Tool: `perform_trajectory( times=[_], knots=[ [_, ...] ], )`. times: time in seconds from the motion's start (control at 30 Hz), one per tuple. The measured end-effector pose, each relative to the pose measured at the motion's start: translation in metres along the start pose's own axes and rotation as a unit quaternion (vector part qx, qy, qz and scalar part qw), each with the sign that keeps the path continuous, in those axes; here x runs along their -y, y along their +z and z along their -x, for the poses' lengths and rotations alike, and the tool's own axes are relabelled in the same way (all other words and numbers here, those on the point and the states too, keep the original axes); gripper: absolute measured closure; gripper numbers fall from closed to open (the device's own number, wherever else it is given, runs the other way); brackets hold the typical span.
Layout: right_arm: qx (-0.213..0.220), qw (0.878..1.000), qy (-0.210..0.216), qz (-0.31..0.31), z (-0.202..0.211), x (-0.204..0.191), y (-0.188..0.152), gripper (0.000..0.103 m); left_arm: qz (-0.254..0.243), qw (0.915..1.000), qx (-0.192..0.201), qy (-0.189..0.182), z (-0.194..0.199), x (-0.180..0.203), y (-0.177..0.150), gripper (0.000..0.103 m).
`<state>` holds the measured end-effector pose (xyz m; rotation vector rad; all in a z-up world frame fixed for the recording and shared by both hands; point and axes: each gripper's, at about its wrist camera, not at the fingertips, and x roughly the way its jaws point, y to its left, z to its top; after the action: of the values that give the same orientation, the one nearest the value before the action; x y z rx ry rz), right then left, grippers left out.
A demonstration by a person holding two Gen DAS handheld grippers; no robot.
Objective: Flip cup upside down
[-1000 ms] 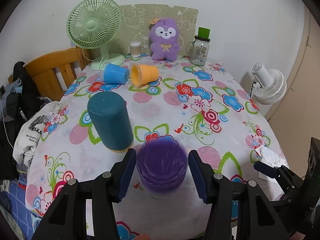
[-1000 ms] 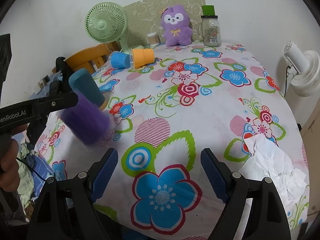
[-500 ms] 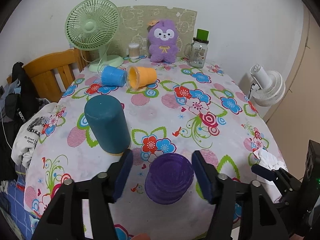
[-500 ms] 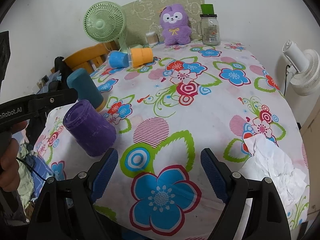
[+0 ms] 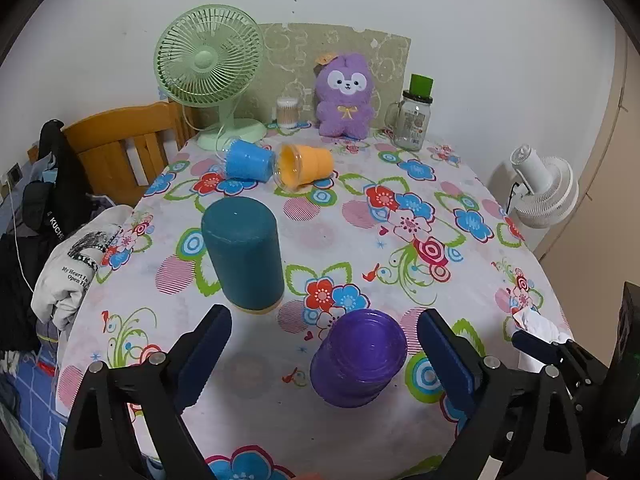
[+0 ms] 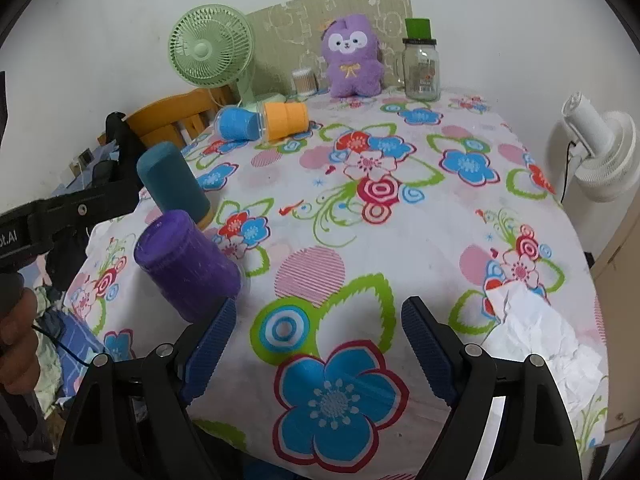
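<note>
A purple cup [image 5: 360,358] stands upside down on the flowered tablecloth [image 5: 400,248], free of my left gripper [image 5: 326,350], which is open with its jaws wide on either side and the cup nearer the right jaw. The purple cup also shows in the right wrist view [image 6: 186,266]. A teal cup [image 5: 242,256] stands upside down behind it. A blue cup [image 5: 248,164] and an orange cup [image 5: 304,166] lie on their sides at the back. My right gripper [image 6: 318,328] is open and empty over the table's near edge.
A green fan [image 5: 210,68], a purple plush toy [image 5: 344,94], a glass jar with a green lid [image 5: 412,118] and a small swab jar [image 5: 288,112] stand at the back. A crumpled tissue [image 6: 536,328] lies at the right edge. A wooden chair [image 5: 124,148] stands on the left.
My left gripper set the purple cup down upside down, opened and drew back from it. The right gripper has not moved.
</note>
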<state>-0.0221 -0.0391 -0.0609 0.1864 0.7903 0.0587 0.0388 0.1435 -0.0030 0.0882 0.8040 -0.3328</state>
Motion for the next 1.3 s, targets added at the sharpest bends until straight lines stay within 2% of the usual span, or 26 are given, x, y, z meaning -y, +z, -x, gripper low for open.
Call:
perform_trajectory(
  times=[0.1,0.3,0.73,1.03,1.3],
  knots=[
    [0.012,1.0,-0.013,0.003,0.007,-0.006,0.006,0.005,0.007,1.0,0.006,-0.002,0.004,-0.005,0.0,0.005],
    [0.028,0.999,-0.025,0.01,0.017,-0.018,0.02,0.002,0.025,0.9996,0.013,-0.009,0.014,-0.019,-0.001,0.003],
    [0.049,0.997,-0.037,0.041,0.032,-0.057,0.043,0.002,0.057,0.9978,0.034,0.005,0.028,-0.055,-0.006,0.001],
    [0.06,0.995,-0.043,0.07,0.037,-0.086,0.051,0.002,0.072,0.9968,0.034,0.009,0.027,-0.069,-0.009,0.0],
    [0.061,0.994,-0.044,0.075,0.037,-0.092,0.051,0.002,0.079,0.9962,0.035,0.009,0.028,-0.077,-0.01,0.0]
  ],
)
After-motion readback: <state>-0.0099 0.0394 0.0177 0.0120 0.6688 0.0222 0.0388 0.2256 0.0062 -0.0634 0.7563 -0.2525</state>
